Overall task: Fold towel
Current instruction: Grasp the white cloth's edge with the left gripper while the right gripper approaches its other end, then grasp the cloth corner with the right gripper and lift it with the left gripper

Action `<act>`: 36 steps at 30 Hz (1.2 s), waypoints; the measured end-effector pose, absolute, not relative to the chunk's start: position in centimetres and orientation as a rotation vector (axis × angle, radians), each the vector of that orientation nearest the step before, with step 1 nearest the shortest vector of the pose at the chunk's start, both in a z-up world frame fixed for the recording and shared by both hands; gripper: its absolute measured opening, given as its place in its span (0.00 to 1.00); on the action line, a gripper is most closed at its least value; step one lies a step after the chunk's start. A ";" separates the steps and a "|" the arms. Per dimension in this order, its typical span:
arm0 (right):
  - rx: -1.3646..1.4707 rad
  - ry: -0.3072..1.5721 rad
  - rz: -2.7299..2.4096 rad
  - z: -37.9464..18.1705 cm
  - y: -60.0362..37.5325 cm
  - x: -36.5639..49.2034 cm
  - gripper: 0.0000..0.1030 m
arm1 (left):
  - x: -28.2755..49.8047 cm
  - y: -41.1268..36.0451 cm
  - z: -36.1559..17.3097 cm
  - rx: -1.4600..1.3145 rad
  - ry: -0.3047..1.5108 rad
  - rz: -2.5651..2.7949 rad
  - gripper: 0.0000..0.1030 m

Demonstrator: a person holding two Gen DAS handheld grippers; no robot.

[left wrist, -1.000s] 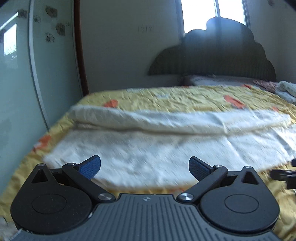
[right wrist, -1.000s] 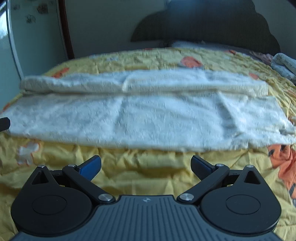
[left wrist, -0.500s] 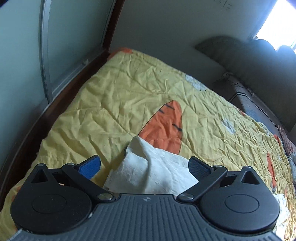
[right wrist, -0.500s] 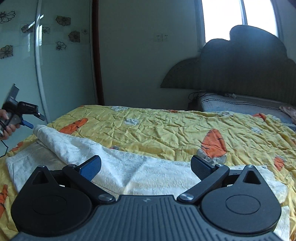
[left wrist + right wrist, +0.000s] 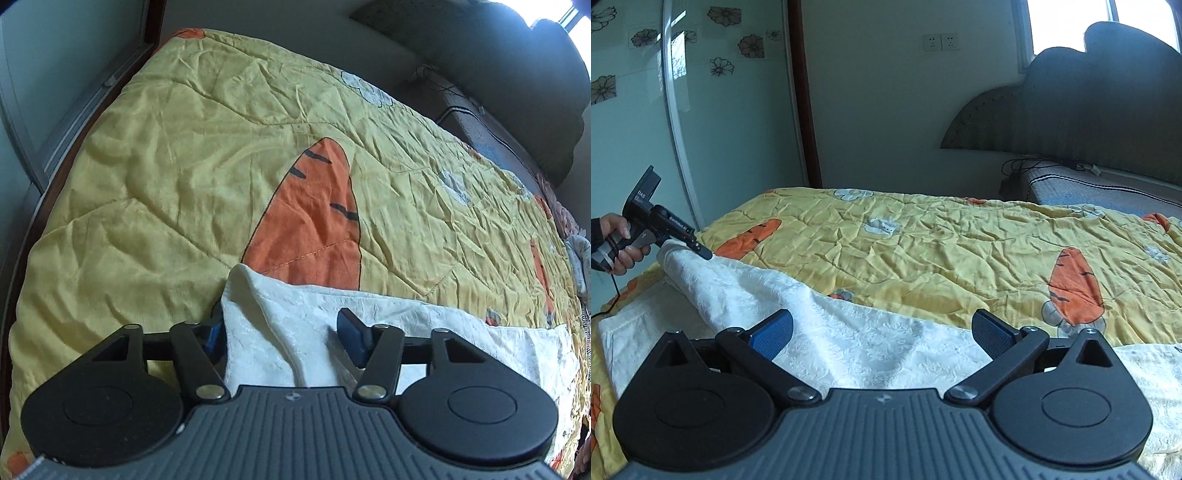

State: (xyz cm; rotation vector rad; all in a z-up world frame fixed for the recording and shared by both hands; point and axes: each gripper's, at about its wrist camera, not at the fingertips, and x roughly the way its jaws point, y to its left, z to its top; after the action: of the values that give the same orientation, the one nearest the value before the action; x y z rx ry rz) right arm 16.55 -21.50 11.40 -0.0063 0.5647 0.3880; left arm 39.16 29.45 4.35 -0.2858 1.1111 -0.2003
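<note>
A white textured towel (image 5: 258,306) lies on the yellow carrot-print quilt (image 5: 177,166), with one long edge folded over in a raised ridge. My left gripper (image 5: 282,332) points steeply down at the towel's end corner. Its jaws are closing with the bunched corner between them; the left pad (image 5: 213,334) sits half behind the cloth. The right wrist view shows that gripper (image 5: 698,251) at the towel's far left tip, held by a hand (image 5: 620,240). My right gripper (image 5: 882,332) hovers open over the towel (image 5: 831,325) ridge, its pads apart from the cloth.
The quilt (image 5: 960,251) stretches back to a dark padded headboard (image 5: 1089,110) and a dark pillow area (image 5: 1108,192) with cables. A glass sliding door (image 5: 646,110) with flower stickers runs along the bed's left side. More fabric lies at the far right edge (image 5: 576,254).
The left gripper swung from facing the whole bed down onto the towel's end corner, and its jaws have narrowed around it. The right gripper rose and now looks toward the headboard.
</note>
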 end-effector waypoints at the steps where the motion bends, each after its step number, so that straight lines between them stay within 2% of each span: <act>1: -0.018 0.569 0.395 11.3 -21.2 16.6 1.00 | 39.3 29.3 4.3 -0.277 1.104 -0.202 0.26; 3: -0.044 0.575 0.396 11.0 -20.6 16.8 1.00 | 39.0 28.7 4.4 -0.213 1.074 -0.194 0.11; 7: -0.044 0.543 0.419 10.7 -20.6 17.2 1.00 | 37.0 27.1 6.2 -0.031 0.931 -0.221 0.09; 11: -0.058 0.431 0.492 10.6 -21.5 18.2 1.00 | 33.3 26.2 9.8 0.032 0.707 -0.290 0.09; 15: -0.057 0.672 0.692 10.3 -21.6 23.4 1.00 | 28.3 25.8 12.8 0.020 0.487 -0.395 0.09; 19: -0.139 0.795 0.750 8.8 -20.8 27.4 0.99 | 24.3 25.6 13.6 -0.020 0.366 -0.463 0.09; 24: -0.230 0.910 0.772 6.9 -20.3 31.0 0.84 | 22.0 25.9 13.8 -0.058 0.333 -0.489 0.09; 25: -0.238 0.943 0.771 6.3 -20.2 31.6 0.68 | 21.4 26.4 13.8 -0.066 0.326 -0.494 0.09; 26: -0.250 0.962 0.771 5.9 -20.1 32.0 0.57 | 21.1 26.5 13.9 -0.071 0.323 -0.498 0.09; 36: -0.308 1.026 0.798 3.9 -19.0 35.2 0.58 | 20.5 27.5 12.5 -0.095 0.359 -0.501 0.08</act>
State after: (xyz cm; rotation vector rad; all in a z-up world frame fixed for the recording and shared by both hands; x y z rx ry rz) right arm 35.16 -19.04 3.91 -0.3080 1.0258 0.7983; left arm 20.49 27.54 12.50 -0.0948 0.3591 -0.5009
